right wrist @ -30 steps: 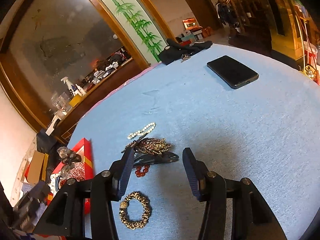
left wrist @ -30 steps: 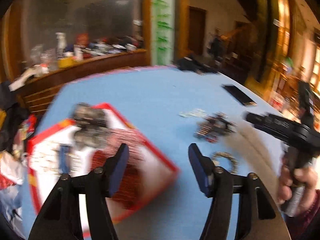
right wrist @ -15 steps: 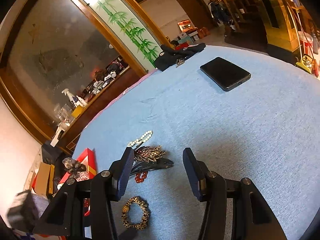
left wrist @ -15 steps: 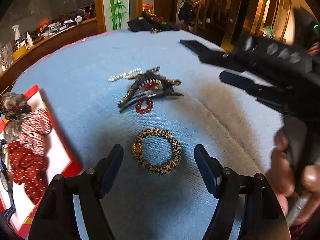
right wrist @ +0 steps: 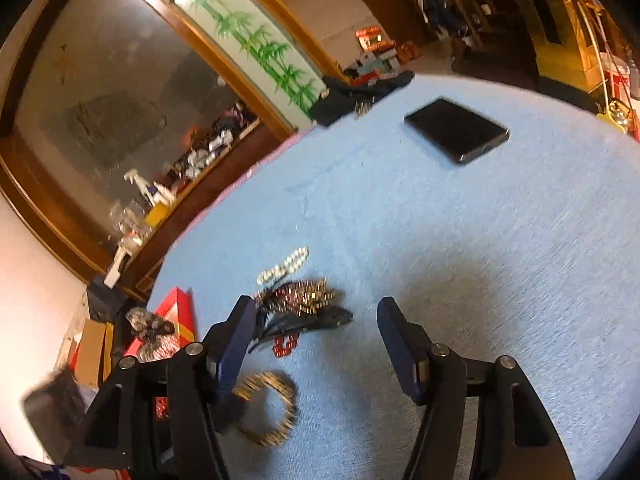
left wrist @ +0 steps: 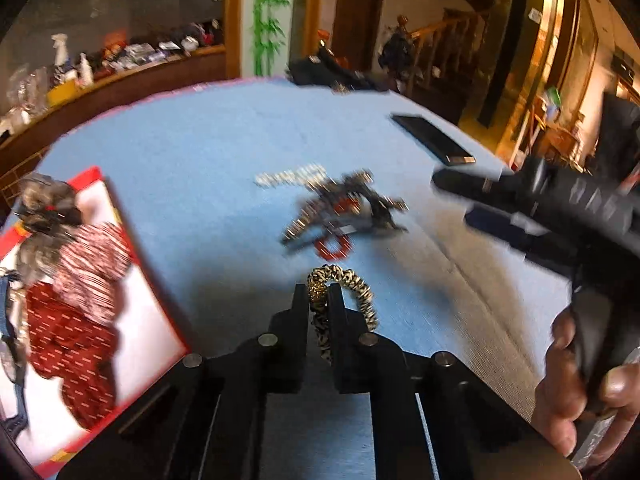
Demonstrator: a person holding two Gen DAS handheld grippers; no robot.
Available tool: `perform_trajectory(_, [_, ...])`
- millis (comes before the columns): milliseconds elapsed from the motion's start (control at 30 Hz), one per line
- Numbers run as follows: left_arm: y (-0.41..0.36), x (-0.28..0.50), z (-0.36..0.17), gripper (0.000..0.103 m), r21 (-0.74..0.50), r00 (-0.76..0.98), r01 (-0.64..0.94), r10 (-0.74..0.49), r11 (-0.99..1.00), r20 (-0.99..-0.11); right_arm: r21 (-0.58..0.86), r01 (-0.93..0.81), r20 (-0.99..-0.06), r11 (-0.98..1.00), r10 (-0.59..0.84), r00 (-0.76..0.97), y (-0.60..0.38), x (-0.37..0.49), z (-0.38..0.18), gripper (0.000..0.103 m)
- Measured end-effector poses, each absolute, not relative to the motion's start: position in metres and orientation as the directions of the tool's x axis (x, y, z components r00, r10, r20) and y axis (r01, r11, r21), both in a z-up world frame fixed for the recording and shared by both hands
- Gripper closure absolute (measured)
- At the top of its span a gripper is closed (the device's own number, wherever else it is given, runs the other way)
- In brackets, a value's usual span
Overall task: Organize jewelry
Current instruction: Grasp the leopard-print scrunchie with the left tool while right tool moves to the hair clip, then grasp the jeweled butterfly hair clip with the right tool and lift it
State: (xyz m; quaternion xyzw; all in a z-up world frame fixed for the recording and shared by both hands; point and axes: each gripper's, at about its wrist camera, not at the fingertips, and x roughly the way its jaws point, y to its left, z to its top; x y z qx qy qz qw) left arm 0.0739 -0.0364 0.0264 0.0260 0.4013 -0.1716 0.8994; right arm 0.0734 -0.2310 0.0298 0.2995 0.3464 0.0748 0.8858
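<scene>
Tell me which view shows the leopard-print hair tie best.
Left wrist. The leopard-print hair tie sits centre frame, sharp, pinched between the shut left tongs. In the right wrist view it is a motion-blurred ring low in frame, partly behind a finger of the open right tongs.

Left gripper (left wrist: 319,300): matte black frame, two slim black fingers, linkage bars fanning toward 6 o'clock, round silver pivot screws at the joints.

Right gripper (right wrist: 316,320): black linkage arms, same silver pivot screws, dark blue pads on the inner finger faces at 10 and 2 o'clock. Seen from the left wrist camera at 3 o'clock: black body with pale embossed markings along the side, blurred.

Hand (left wrist: 576,396) at 4 o'clock on a black grip; dark reddish sleeve edge at the frame corner.
</scene>
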Motion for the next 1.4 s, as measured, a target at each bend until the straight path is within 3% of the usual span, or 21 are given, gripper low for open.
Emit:
perform_trajectory(167, [-0.020, 0.077, 0.036, 0.095, -0.091, 0.656, 0.295, -0.271, 0.951, -0.705, 0.534, 0.061, -0.646, 0.844, 0.360, 0.673, -0.213, 0.088, 0.014, 0.035])
perform_trajectory(367, [-0.014, 0.078, 0.044, 0.095, -0.069, 0.694, 0.275, -0.248, 0.959, -0.676, 0.384, 0.030, -0.709, 0.923, 0.274, 0.650, -0.189, 0.097, 0.014, 0.036])
perform_trajectory(533, [-0.011, 0.076, 0.046, 0.094, -0.062, 0.703, 0.266, -0.238, 0.962, -0.670, 0.354, -0.005, -0.668, 0.935, 0.257, 0.699, -0.190, 0.093, 0.029, 0.035])
perform_trajectory(800, [-0.010, 0.076, 0.046, 0.094, -0.067, 0.704, 0.260, -0.237, 0.963, -0.669, 0.277, -0.010, -0.707, 0.961, 0.211, 0.675, -0.178, 0.100, 0.022, 0.036])
perform_trajectory(1000, [-0.011, 0.076, 0.045, 0.094, -0.066, 0.699, 0.265, -0.238, 0.962, -0.674, 0.268, -0.016, -0.720, 0.963, 0.211, 0.661, -0.174, 0.115, 0.016, 0.044])
perform_trajectory(1100, [-0.011, 0.076, 0.045, 0.094, -0.068, 0.697, 0.265, -0.240, 0.962, -0.676, 0.242, -0.023, -0.723, 0.970, 0.197, 0.662, -0.169, 0.122, 0.014, 0.063])
perform_trajectory(1400, [-0.010, 0.073, 0.047, 0.094, -0.070, 0.710, 0.261, -0.241, 0.963, -0.662, 0.238, -0.024, -0.658, 0.971, 0.180, 0.731, -0.173, 0.106, 0.028, 0.066])
